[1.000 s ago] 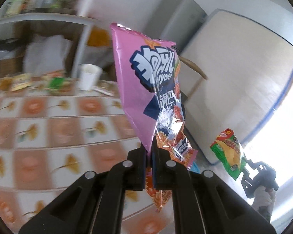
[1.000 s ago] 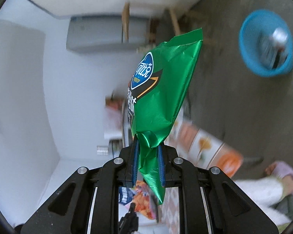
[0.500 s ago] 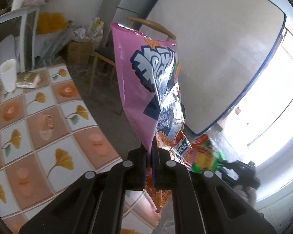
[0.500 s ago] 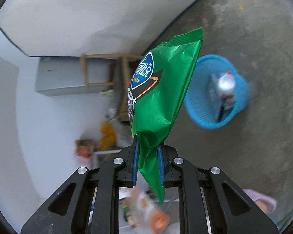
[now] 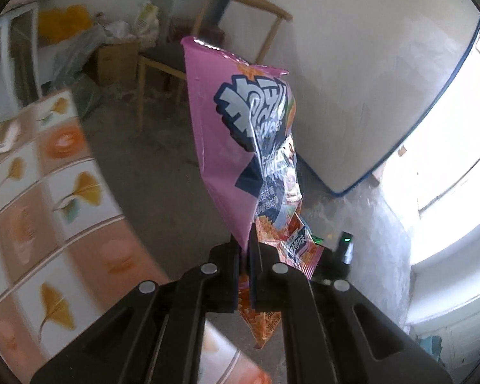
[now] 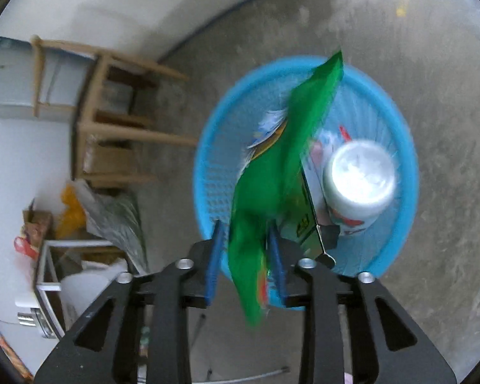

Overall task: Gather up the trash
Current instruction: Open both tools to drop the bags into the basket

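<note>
The left tool (image 5: 247, 252) was clamped tight on the lower end of a pink snack bag (image 5: 240, 147), which stood up ahead of its fingers. Off to that tool's left lay the tiled counter (image 5: 48, 211), and ahead of it, past the bag, stood a wooden chair (image 5: 240, 16) on the bare floor. No bin showed in the left wrist view, so this bag seemed to be waiting its turn.

The right tool (image 6: 247, 257) pointed down at a blue basket (image 6: 214, 172), which sat straight ahead of and below its fingertips. Its jaws were opening, and a green snack bag (image 6: 272, 179) hung blurred between them, with a gap on each side, so the pads looked clear of it. Inside the basket, to the right of the green bag, lay a white-capped container (image 6: 358, 182) and a carton.

The step in hand looked like the drop of the green bag into the basket. Next, the left tool would probably need to come over the basket's mouth and then spread its jaws so the pink bag falls inside the rim and not onto the floor.
</note>
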A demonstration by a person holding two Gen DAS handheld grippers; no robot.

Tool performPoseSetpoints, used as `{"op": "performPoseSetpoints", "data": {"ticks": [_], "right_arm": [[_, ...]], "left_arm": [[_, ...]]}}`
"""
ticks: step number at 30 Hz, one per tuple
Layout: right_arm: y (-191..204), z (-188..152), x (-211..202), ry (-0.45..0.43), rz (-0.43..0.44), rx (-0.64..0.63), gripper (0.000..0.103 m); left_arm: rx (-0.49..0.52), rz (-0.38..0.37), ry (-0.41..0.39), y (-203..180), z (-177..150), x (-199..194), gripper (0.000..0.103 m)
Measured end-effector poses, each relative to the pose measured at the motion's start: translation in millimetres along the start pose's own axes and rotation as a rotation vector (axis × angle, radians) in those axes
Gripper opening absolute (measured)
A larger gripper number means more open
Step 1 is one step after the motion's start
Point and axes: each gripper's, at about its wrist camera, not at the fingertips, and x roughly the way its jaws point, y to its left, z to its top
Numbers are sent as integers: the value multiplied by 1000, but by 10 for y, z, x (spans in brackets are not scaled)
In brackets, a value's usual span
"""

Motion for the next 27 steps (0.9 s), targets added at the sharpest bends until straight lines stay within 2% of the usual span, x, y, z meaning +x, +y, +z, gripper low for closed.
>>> {"op": "performPoseSetpoints", "data": {"ticks": [2,5,7,10,12,14,16,19,21,24,26,27], "right_arm": [[-94,-18,29,11,21,26,49],[-125,-70,-225,-8,60,-12,59],[-186,-111,-478,-31,77,-40,60],[-329,-182,-790,-62,92,-34,61],[-475,-250,-1037,-89,97,-19,61],[-658,-322,-1238,-107,97,-4,61],[-779,-387,-1377,-121,92,2,61],[-860,-492,-1580,-147,65,-20,61],[-880,-531,-1705,-162,46,-46,61],[-836,-524,-1814,-180,13,-103,61],[-708,-512,-1891,-198,5,-166,61],[-598,-497,-1915,-211,-5,-208,61]], "left_arm": [[-6,-25,53,-80,108,253,4],[-19,-54,104,-185,231,560,4],[-63,-87,167,-250,301,866,4],[-209,-172,314,-298,315,1443,4],[-366,-246,437,-274,226,1936,4],[-503,-280,527,-251,77,2404,4],[-600,-274,566,-207,-72,2755,4],[-689,-275,624,-162,-338,3184,5],[-733,-229,642,-126,-520,3328,7],[-762,-237,667,-100,-632,3407,23],[-755,-253,668,-109,-608,3380,42],[-743,-253,665,-115,-578,3348,44]]}}
